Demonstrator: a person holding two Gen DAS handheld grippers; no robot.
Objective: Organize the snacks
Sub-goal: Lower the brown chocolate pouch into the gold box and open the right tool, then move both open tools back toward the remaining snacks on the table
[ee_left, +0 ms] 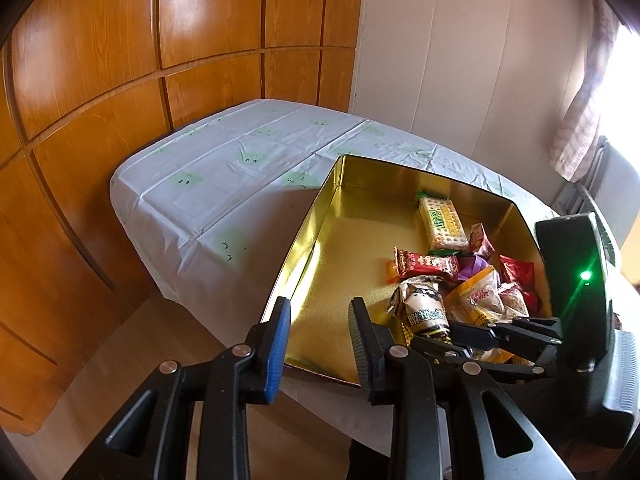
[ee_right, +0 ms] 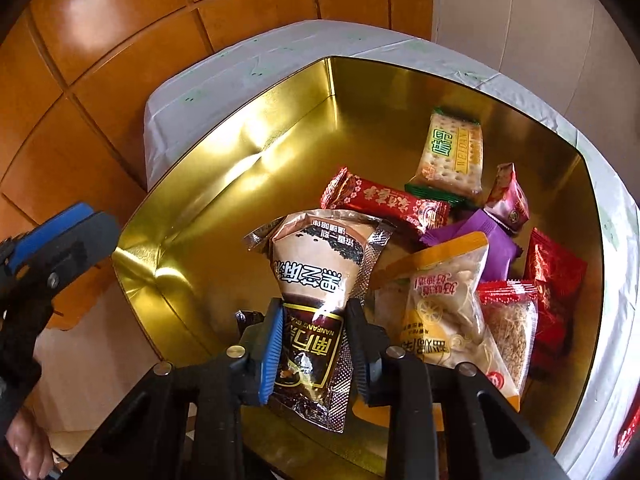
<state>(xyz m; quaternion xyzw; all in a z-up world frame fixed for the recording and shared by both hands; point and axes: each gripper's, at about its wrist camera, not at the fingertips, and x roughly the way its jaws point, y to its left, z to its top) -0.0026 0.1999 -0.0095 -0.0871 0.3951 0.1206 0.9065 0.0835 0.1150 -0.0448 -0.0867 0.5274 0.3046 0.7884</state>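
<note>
right gripper [ee_right: 314, 344]: jaws pinching the lower half of a brown sesame-paste sachet [ee_right: 316, 280], which hangs over the near part of the gold tin [ee_right: 224, 168], above the heap. whether it touches the heap cannot be told. left gripper [ee_left: 320, 344]: jaws spread, holding nothing, poised over the tin's near left corner.

tin sits on the cloth-covered surface [ee_left: 224, 184]. its left half is bare; the snacks crowd the right half: cracker pack [ee_right: 450, 156], long red bar [ee_right: 384, 202], purple packet [ee_right: 486, 236], yellow-topped clear bag [ee_right: 444, 300], red packets at the far right.

risks, judged from this position:
- the sachet is foil and slick, gripped across its soft body; it may slide out if swung fast.
- released here, it would likely land on the heap and stay unsorted.
- the two grippers are near each other at the tin's near edge; a crossing move could knock them together or nudge the tin.
</note>
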